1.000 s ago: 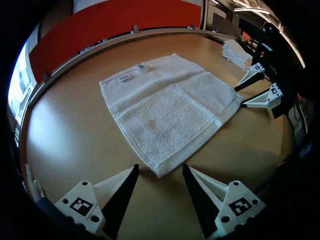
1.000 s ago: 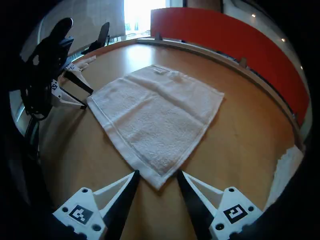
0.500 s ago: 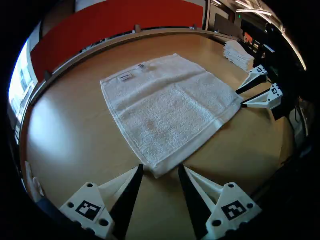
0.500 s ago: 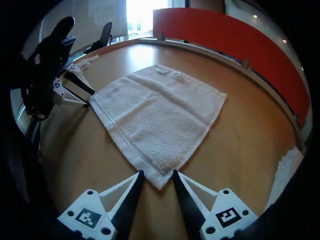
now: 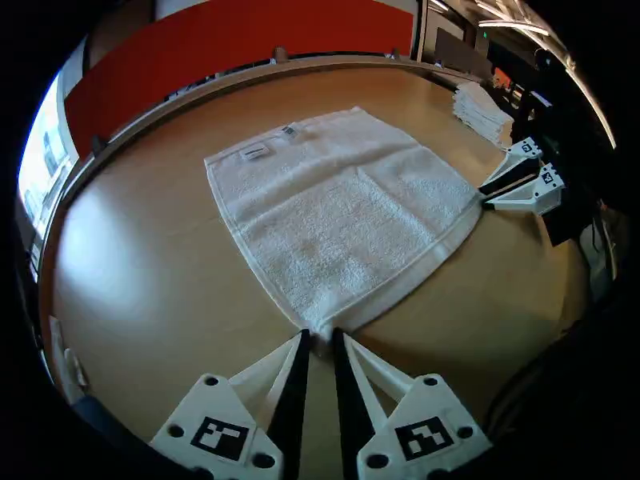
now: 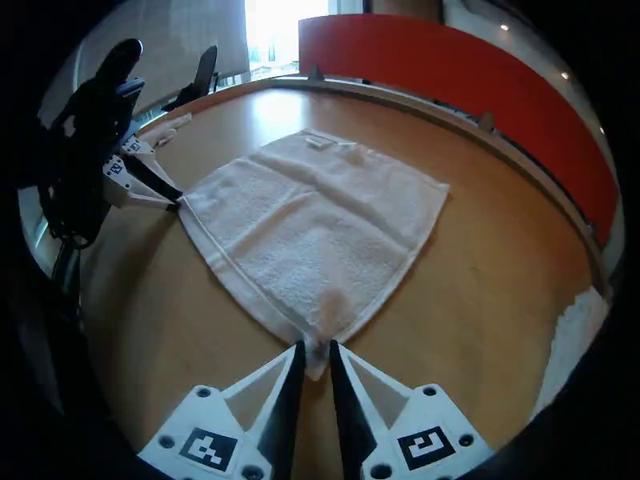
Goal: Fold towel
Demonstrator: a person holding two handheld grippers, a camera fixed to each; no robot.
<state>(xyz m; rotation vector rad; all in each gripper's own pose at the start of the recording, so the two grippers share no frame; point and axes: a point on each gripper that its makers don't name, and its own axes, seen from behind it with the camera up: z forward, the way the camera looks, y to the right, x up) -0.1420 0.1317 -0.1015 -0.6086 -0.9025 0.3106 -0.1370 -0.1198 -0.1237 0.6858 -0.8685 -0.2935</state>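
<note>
— A wooden surface (image 5: 152, 264) with a curved far edge and a red panel (image 5: 240, 40) behind it. Where's the towel?
— The white towel (image 5: 344, 216) lies spread flat in the middle of the surface. It's nubby terry with a woven border, and the labels (image 5: 268, 144) are on the side toward the far edge.
— And the grippers?
— The left gripper (image 5: 320, 340) has its fingers pinched on one near corner, and the right gripper (image 6: 314, 352) is pinched on the neighbouring corner. Folded towels (image 5: 482, 112) sit stacked by the surface's edge.
</note>
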